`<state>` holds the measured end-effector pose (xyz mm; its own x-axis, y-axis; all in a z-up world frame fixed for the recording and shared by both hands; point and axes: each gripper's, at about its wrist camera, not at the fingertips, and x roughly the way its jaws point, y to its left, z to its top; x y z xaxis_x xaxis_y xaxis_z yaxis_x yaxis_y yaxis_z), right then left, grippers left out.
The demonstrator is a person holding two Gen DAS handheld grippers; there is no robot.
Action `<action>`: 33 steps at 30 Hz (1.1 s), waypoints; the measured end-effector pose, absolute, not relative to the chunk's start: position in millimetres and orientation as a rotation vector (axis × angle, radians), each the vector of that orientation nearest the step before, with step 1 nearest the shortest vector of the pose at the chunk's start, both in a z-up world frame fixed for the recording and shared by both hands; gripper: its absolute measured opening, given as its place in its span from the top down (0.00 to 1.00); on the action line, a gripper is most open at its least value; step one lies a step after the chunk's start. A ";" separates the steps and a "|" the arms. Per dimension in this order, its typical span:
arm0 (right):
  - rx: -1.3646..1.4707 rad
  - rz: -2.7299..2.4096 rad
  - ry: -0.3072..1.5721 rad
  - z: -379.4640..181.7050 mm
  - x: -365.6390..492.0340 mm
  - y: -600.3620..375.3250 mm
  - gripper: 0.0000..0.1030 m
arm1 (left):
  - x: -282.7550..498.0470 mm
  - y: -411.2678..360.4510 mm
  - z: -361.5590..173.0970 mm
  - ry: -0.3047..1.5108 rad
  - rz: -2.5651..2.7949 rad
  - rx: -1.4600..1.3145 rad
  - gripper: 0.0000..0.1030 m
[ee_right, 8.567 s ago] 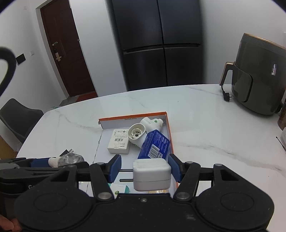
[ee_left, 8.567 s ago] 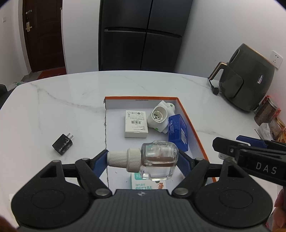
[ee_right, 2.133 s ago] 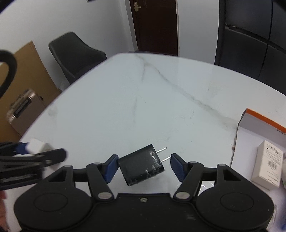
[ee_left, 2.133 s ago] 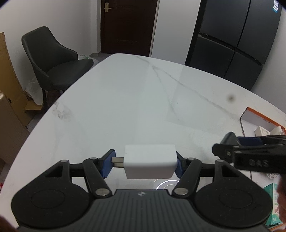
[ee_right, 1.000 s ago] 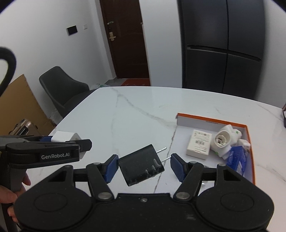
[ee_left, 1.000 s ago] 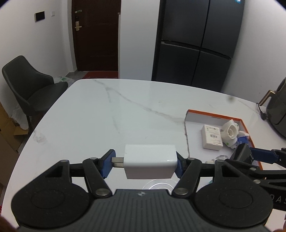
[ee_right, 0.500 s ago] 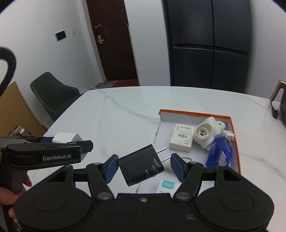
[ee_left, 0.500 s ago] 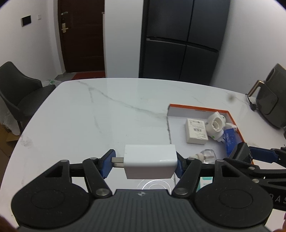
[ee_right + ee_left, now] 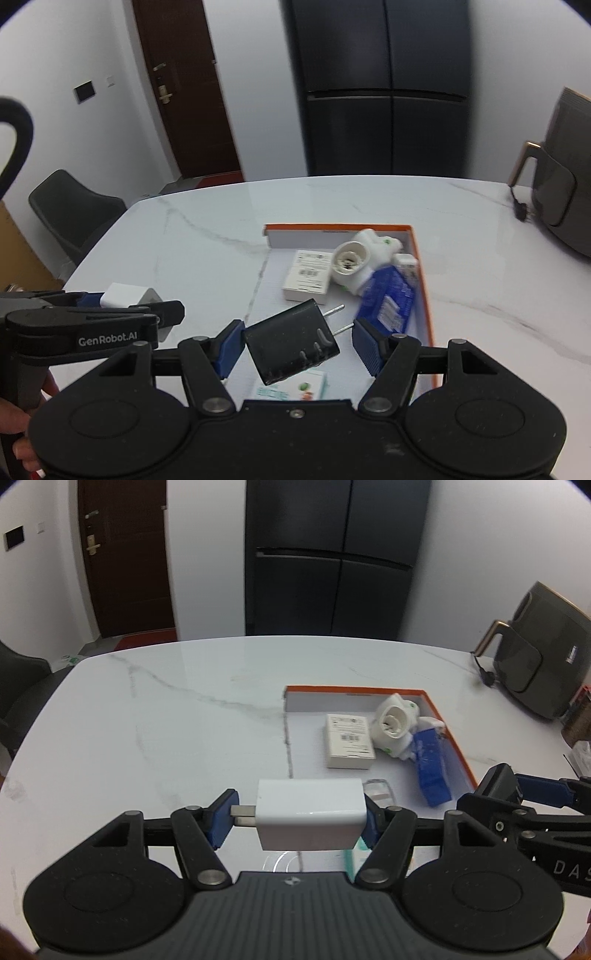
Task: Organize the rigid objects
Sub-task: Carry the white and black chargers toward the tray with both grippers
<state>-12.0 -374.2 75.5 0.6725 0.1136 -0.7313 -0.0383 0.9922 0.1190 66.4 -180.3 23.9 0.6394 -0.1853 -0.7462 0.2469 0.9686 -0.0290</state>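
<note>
My left gripper [image 9: 297, 821] is shut on a white charger plug [image 9: 312, 818], held above the table just left of the orange-rimmed tray [image 9: 448, 738]. My right gripper [image 9: 297, 345] is shut on a black charger plug [image 9: 291, 347] with two metal prongs, held over the tray's [image 9: 423, 280] near left part. In the tray lie a white flat box [image 9: 349, 740], a white lamp socket [image 9: 395, 725], a blue box [image 9: 430, 766], a clear bottle [image 9: 378, 794] and a small carton [image 9: 291, 387]. The left gripper with its white plug [image 9: 127, 295] shows at left in the right wrist view.
The white marble table [image 9: 184, 720] carries a dark air fryer [image 9: 539, 672] at the far right. A black fridge [image 9: 332, 557] and a brown door [image 9: 122, 554] stand behind. A dark chair [image 9: 74, 210] is at the table's left end.
Both grippers have swung right from the table's left end toward the tray, each keeping its plug. The tray now sits closer and more central in both views.
</note>
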 end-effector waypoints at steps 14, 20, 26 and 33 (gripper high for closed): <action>0.134 -0.007 0.834 75.0 -22.6 -420.2 0.25 | 67.5 -223.2 13.8 0.862 -0.316 0.102 0.35; 0.138 -0.013 0.842 73.0 -25.8 -427.9 0.25 | 67.3 -233.6 9.9 0.873 -0.322 0.104 0.35; 0.137 -0.015 0.848 71.3 -27.0 -433.4 0.25 | 67.7 -241.4 7.2 0.880 -0.322 0.106 0.35; 0.139 -0.003 0.866 65.6 -23.0 -434.8 0.25 | 69.2 -246.1 4.6 0.885 -0.312 0.105 0.35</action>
